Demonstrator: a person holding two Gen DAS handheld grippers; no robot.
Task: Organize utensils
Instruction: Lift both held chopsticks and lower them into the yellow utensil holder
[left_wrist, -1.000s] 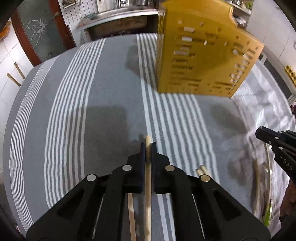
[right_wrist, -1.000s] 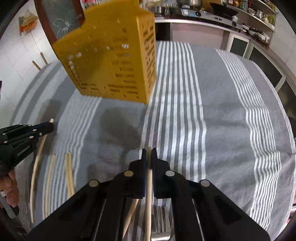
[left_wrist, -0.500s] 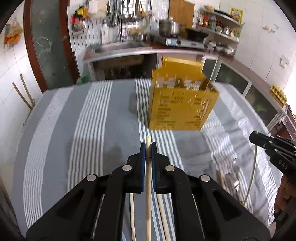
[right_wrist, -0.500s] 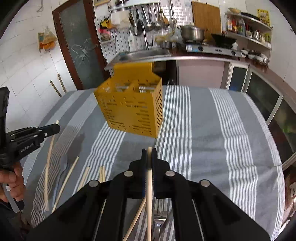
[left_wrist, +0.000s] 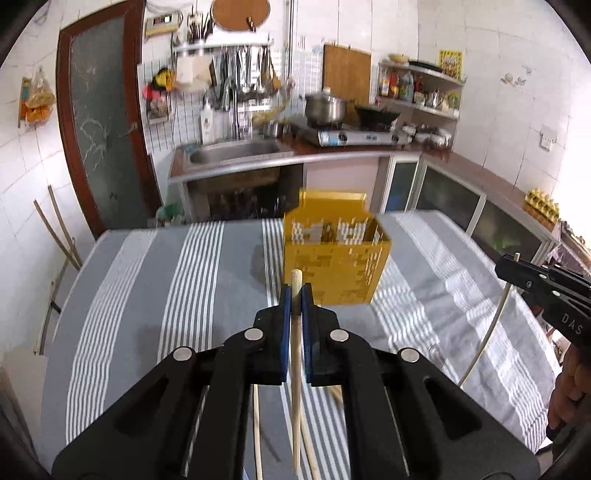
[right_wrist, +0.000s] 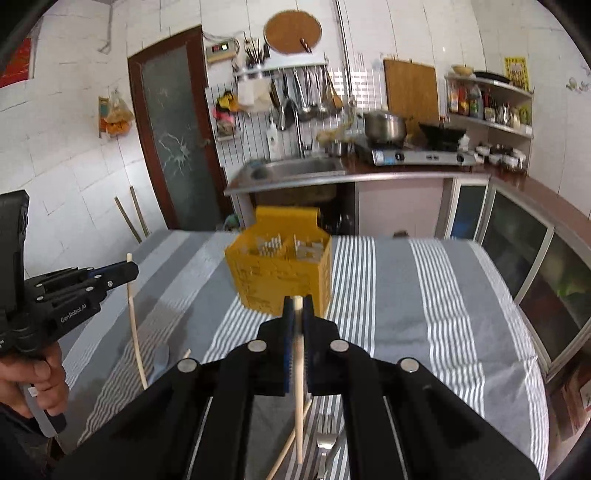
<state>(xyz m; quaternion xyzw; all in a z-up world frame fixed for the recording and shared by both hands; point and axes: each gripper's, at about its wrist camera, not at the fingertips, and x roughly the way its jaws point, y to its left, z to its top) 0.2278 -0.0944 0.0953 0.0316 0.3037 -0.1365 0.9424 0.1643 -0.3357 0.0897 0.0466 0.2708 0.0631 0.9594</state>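
A yellow slotted utensil caddy (left_wrist: 334, 269) (right_wrist: 277, 273) stands upright on the striped cloth, ahead of both grippers. My left gripper (left_wrist: 294, 291) is shut on a wooden chopstick (left_wrist: 295, 369), held above the table; its tip pokes out past the pads. My right gripper (right_wrist: 298, 304) is shut on another chopstick (right_wrist: 298, 387), also lifted. Each gripper shows in the other's view: the right gripper (left_wrist: 517, 271) with its chopstick (left_wrist: 487, 332) hanging down, and the left gripper (right_wrist: 122, 271) with its chopstick (right_wrist: 133, 325).
Loose chopsticks (left_wrist: 256, 424) and a fork (right_wrist: 325, 443) lie on the grey striped tablecloth (right_wrist: 443, 295) below the grippers. A hand (right_wrist: 40, 376) holds the left tool. Behind the table runs a kitchen counter with a sink (right_wrist: 291, 168) and a stove (left_wrist: 351, 136).
Both grippers have risen off the cloth with their chopsticks and tipped upward. The caddy now looks smaller and farther, and the kitchen wall has come into view.
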